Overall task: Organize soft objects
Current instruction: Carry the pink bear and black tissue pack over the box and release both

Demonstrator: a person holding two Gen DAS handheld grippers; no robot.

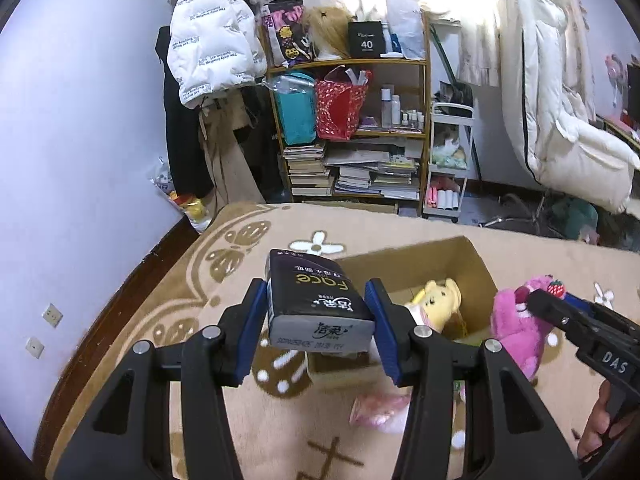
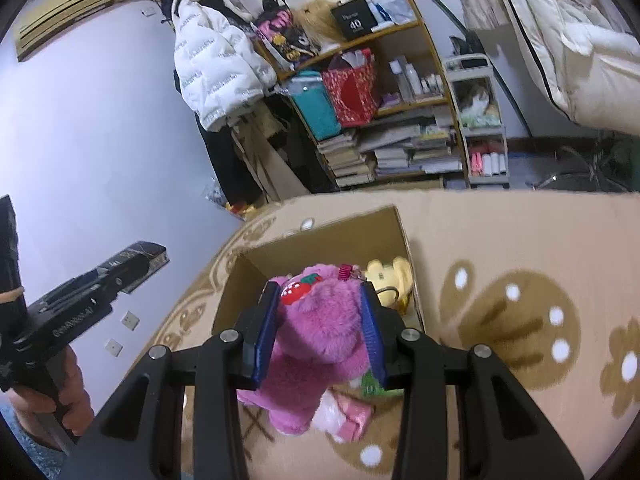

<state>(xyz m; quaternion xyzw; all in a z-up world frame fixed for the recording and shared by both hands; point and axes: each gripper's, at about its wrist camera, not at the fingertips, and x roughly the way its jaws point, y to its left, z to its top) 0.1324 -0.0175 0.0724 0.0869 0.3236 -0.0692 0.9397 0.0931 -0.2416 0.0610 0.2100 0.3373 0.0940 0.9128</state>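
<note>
My left gripper (image 1: 318, 304) is shut on a dark tissue pack (image 1: 316, 300) and holds it above the near left corner of an open cardboard box (image 1: 472, 260). My right gripper (image 2: 320, 316) is shut on a pink plush bear (image 2: 316, 336) with a strawberry on its head, held over the box (image 2: 320, 240). In the left wrist view the bear (image 1: 516, 320) hangs at the right by the right gripper (image 1: 536, 300). A yellow plush toy (image 1: 438, 300) lies inside the box, also seen in the right wrist view (image 2: 390, 276). The left gripper (image 2: 132, 268) with the pack shows at the left there.
The box sits on a beige patterned blanket (image 1: 240, 264). A pink-and-white soft item (image 1: 380, 410) lies on the blanket near the box front. A cluttered bookshelf (image 1: 352, 128), hanging coats (image 1: 212, 40), a white trolley (image 1: 448, 160) and a white duvet (image 1: 560, 120) stand beyond.
</note>
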